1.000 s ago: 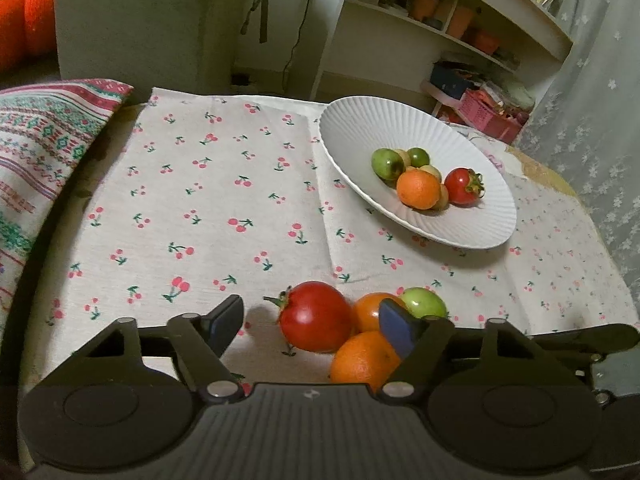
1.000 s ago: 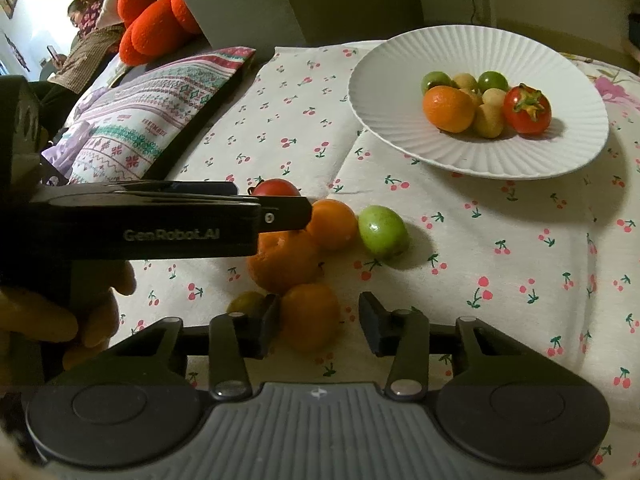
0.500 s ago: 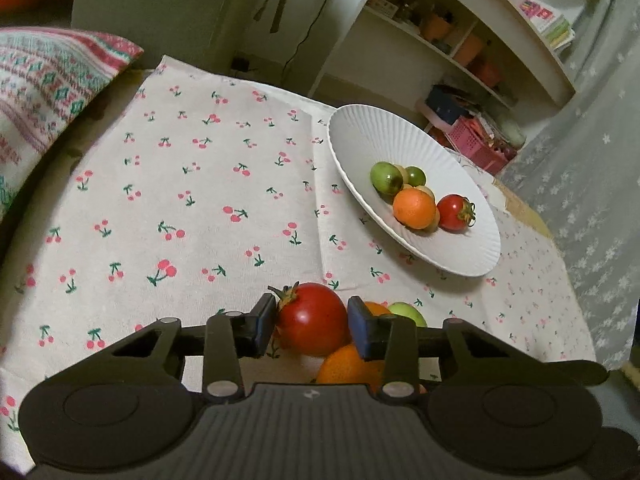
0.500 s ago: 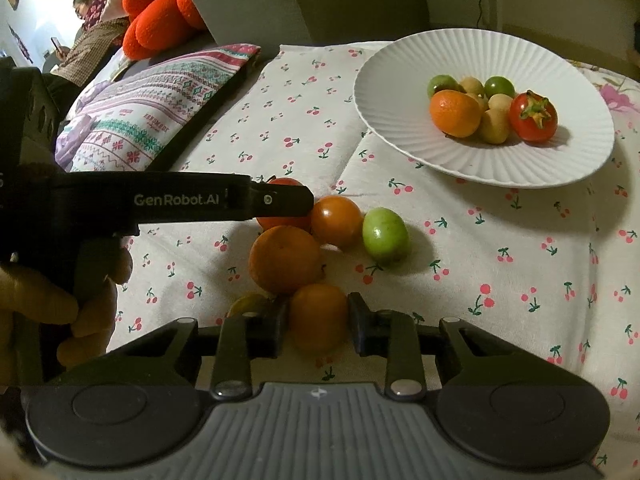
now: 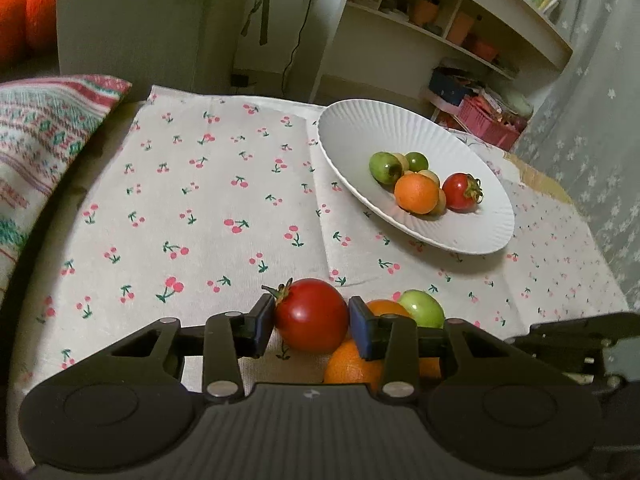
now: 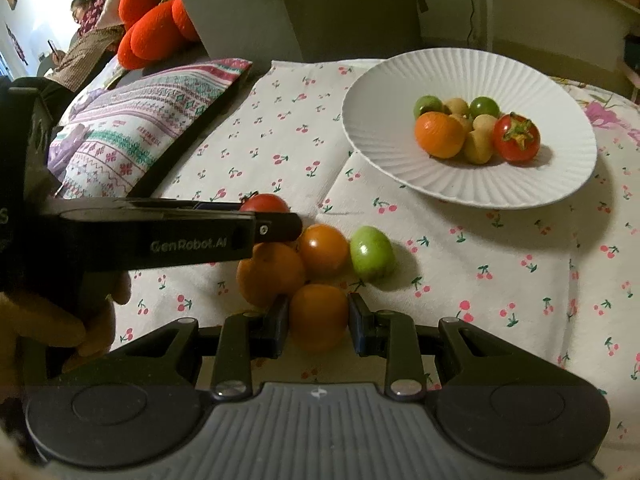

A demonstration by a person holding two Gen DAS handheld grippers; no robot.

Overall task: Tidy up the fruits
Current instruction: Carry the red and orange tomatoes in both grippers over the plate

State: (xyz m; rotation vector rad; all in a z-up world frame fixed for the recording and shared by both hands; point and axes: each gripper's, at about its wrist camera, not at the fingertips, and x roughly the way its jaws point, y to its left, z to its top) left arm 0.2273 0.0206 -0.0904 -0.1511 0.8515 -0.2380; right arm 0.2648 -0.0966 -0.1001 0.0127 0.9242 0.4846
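My left gripper (image 5: 311, 322) is shut on a red tomato (image 5: 311, 315) low over the cherry-print cloth. My right gripper (image 6: 318, 318) is shut on an orange fruit (image 6: 319, 316). Between them lie an orange (image 6: 269, 274), a smaller orange fruit (image 6: 323, 251) and a green fruit (image 6: 372, 253), also seen in the left wrist view (image 5: 422, 309). The white ribbed plate (image 6: 552, 80) at the far right holds an orange, a red tomato, green and yellowish fruits. The left gripper shows in the right wrist view (image 6: 276, 226) over the red tomato (image 6: 264, 202).
A patterned cushion (image 6: 140, 128) lies left of the cloth, with a grey chair (image 6: 280, 12) behind it. Shelves (image 5: 460, 32) and a pink basket (image 5: 488, 120) stand beyond the plate. A curtain (image 5: 600, 120) hangs at the right. A person sits far left (image 6: 80, 36).
Both grippers closed from open: the left onto the red tomato, the right onto the orange fruit. The small pile of fruit shifted slightly.
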